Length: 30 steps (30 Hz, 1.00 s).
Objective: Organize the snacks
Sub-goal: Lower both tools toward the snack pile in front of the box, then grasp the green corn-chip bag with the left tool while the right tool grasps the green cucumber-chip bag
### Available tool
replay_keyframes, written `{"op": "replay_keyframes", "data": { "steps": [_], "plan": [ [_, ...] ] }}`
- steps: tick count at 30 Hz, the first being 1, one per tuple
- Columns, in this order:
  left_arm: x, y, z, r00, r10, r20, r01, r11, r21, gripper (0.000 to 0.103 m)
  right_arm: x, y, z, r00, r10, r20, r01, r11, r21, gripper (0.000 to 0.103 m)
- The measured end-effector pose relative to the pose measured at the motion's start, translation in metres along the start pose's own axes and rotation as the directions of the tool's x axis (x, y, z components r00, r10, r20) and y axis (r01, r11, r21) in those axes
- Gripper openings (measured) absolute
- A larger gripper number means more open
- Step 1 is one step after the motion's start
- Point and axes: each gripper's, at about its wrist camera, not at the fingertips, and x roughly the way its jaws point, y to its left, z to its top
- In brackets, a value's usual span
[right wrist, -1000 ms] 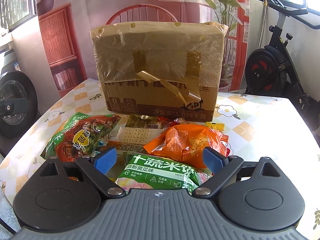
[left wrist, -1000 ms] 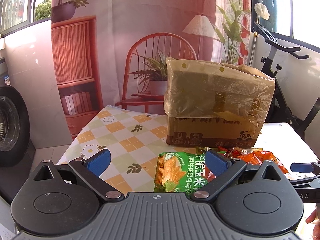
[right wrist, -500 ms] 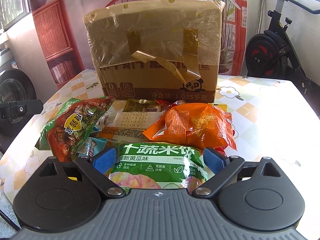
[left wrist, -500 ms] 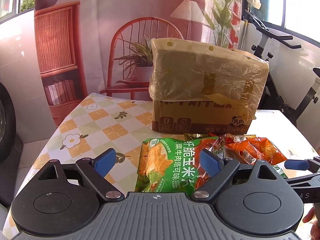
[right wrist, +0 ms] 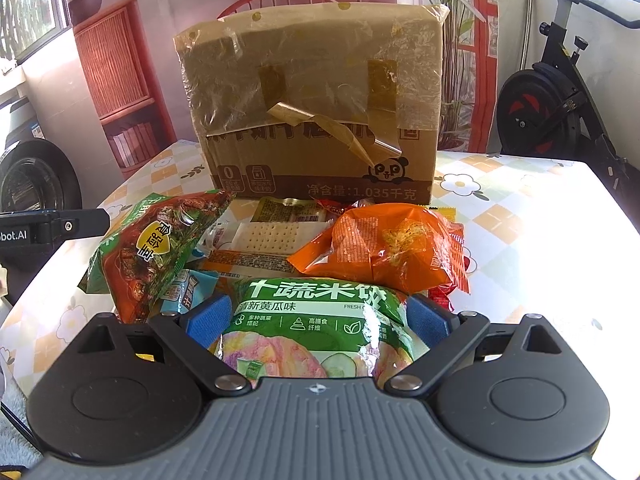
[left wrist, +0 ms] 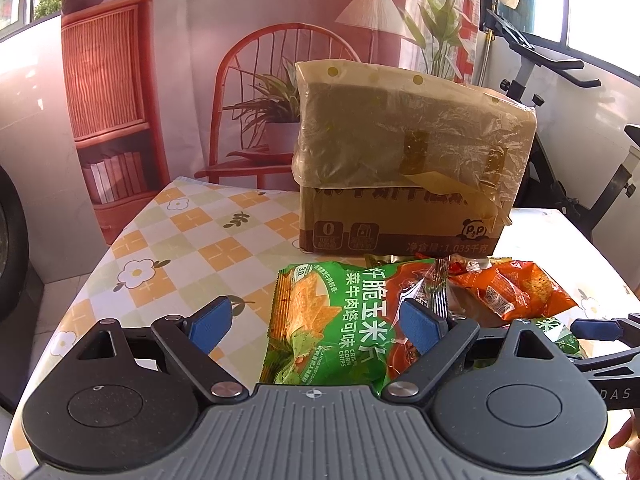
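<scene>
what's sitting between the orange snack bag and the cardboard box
In the right wrist view, small packets lie between the orange snack bag and cardboard box: a yellow-brown packet and red wrapper.

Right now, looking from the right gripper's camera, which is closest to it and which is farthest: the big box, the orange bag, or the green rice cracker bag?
1. Green rice cracker bag: between the right gripper's fingers.
2. Orange bag: just beyond, slightly right.
3. Big box: farthest, standing at the back of the table.

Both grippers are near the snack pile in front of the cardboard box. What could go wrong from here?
The right gripper straddles the puffy green rice-cracker bag; closing hard might crush the crackers or burst it. The left gripper is open around the green corn-chip bag, which overlaps other packets, so lifting may drag them. The tall taped cardboard box looks closed on top.
</scene>
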Motion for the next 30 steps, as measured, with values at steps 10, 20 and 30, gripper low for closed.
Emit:
{"op": "replay_keyframes", "data": {
  "steps": [10,20,30],
  "plan": [
    [0.010,0.001,-0.004,0.999,-0.002,-0.032,0.002,1.000,0.004,0.092,0.008,-0.003,-0.005,1.000,-0.007,-0.028,0.007,1.000,0.010,0.103],
    [0.038,-0.005,-0.004,0.995,-0.070,-0.071,0.071,0.997,0.012,0.098,-0.006,-0.001,-0.003,0.999,0.033,0.028,-0.033,0.999,-0.002,0.099],
    [0.055,-0.012,-0.013,0.995,-0.047,-0.085,0.051,0.998,0.040,0.099,-0.004,-0.010,-0.012,0.998,0.035,0.050,-0.036,0.999,0.021,0.103]
  ]
}}
